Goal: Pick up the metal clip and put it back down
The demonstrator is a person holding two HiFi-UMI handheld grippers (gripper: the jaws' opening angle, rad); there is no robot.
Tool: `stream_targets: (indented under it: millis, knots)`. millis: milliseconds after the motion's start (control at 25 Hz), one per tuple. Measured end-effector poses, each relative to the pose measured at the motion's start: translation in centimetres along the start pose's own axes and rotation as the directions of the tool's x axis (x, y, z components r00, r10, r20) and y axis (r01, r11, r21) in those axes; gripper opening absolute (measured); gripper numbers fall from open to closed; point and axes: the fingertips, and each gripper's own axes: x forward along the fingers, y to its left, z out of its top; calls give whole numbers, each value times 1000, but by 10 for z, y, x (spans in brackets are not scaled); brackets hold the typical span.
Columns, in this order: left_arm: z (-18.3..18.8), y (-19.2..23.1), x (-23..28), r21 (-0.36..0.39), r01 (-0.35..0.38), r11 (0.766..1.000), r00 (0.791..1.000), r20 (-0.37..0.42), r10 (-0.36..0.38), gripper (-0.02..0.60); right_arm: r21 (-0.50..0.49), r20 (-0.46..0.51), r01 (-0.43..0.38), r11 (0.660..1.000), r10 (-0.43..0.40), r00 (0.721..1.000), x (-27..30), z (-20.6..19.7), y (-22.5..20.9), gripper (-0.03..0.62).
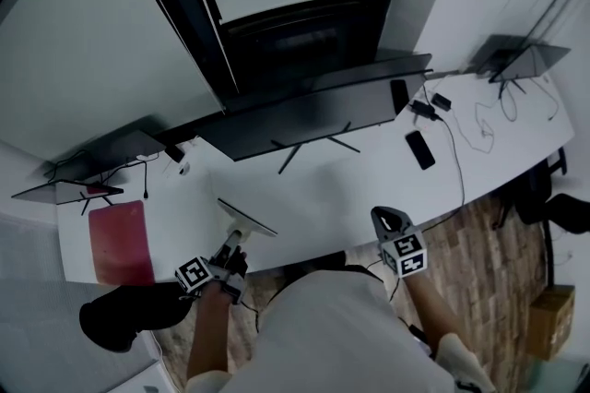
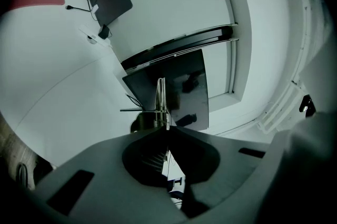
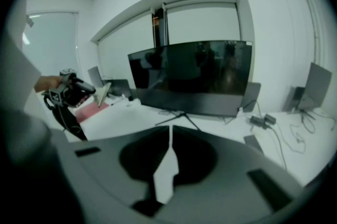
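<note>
**Metal clip, in left gripper's grasp**

Left gripper (image 2: pixel 167 131): jaws clamped on the metal clip (image 2: pixel 160 102), which sticks out past the tips, raised over the near edge of the white desk (image 1: pixel 323 188), between red mat (image 1: pixel 120 239) and monitor (image 1: pixel 313 105).
Right gripper (image 3: pixel 169 136): jaws pressed together, nothing between them, over the desk's near edge.
Phone (image 1: pixel 419 148): flat on the desk, right of the monitor.

The person's left grey two-jaw gripper (image 1: pixel 230 245) points almost level, jaws clamped on a thin silver metal clip (image 1: pixel 246 219). The right grey two-jaw gripper (image 1: pixel 387 219) tilts downward, jaws closed on nothing. Both bare forearms (image 1: pixel 208 327) reach forward.
</note>
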Motion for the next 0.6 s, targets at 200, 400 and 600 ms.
stream_targets:
  millis: [200,400,600]
  knots:
    - [-10,-3,21,16,-1,1000,998,-58,2,34,12,-1,23,1000,-23,1000,-6,-4,-9,35]
    - [-23,1,43,25,-3,1000,993,-115,6,32,42,-39,43,998,-41,998,-12,-21,-17,35]
    - [-39,-9,67,13,-1,1000,986,-167,4,34,60,-32,57,997,-55,998,-13,-27,-25,36]
